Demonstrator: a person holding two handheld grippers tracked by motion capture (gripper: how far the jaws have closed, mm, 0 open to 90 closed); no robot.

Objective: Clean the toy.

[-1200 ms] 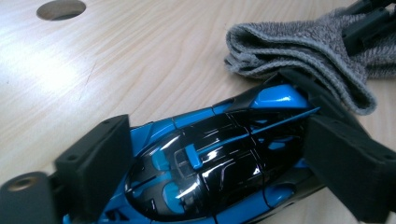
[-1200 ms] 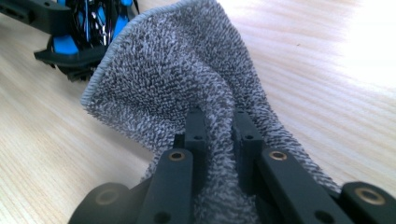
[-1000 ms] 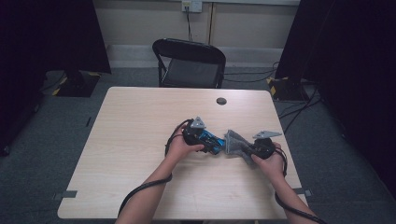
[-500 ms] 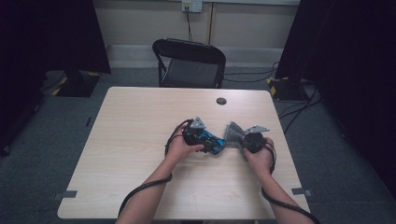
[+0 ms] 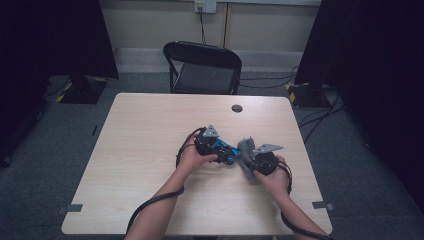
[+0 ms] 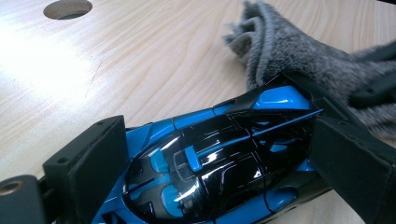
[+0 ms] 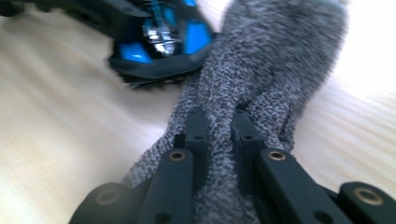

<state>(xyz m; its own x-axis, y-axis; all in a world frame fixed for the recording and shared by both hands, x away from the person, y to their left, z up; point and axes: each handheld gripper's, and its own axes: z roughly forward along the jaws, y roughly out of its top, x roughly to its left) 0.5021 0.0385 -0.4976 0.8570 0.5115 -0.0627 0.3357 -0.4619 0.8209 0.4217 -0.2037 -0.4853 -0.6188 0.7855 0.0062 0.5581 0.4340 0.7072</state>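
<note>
Now blue toy car (image 6: 219, 158) between left hand-held gripper (image 5: 220, 150) jaws, against grey cloth (image 7: 261, 79).

A light wooden desk (image 5: 150, 150) with a round cable hole (image 5: 237, 108) is standing on grey carpet (image 5: 60, 165). A black folding chair (image 5: 202, 67) is sitting behind it. Dark curtains (image 5: 55, 35) are hanging on both sides, and a pale wall (image 5: 150, 22) with a power socket (image 5: 205, 6) is running along the back.
</note>
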